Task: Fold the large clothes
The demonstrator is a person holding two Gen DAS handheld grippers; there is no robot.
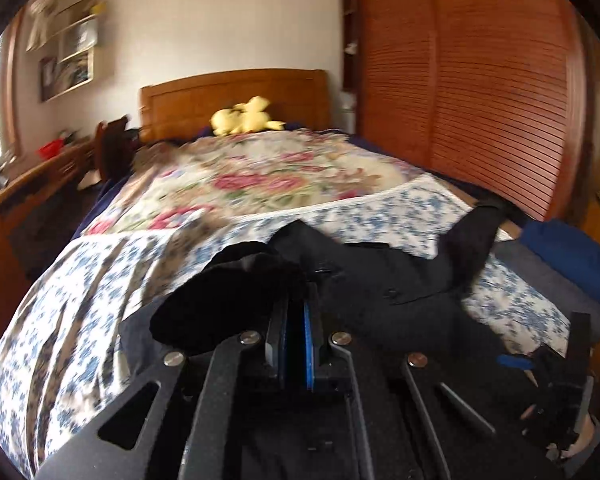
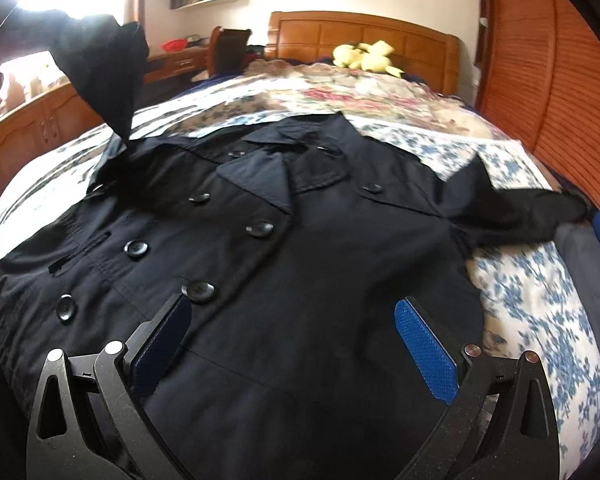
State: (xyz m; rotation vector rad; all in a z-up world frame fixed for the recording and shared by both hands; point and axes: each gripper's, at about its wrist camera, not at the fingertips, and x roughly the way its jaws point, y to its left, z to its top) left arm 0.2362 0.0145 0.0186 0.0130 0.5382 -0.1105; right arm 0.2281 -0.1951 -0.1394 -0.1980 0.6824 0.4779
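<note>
Black coat (image 2: 300, 240) spread front-up on floral bedspread (image 2: 539, 312), ahead of and beneath right gripper (image 2: 300, 340), jaws wide apart; left gripper (image 1: 296, 320) jaws clamped together on lifted sleeve (image 2: 100, 64)

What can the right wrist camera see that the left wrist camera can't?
Only the right wrist view shows the coat's buttoned front, its lifted sleeve against the window, and the right tool open above the coat. Only the left wrist view shows the left tool shut on black cloth of the sleeve, up close. Both show the black coat on the flowery bed, the yellow plush toy and the wooden headboard.
</note>
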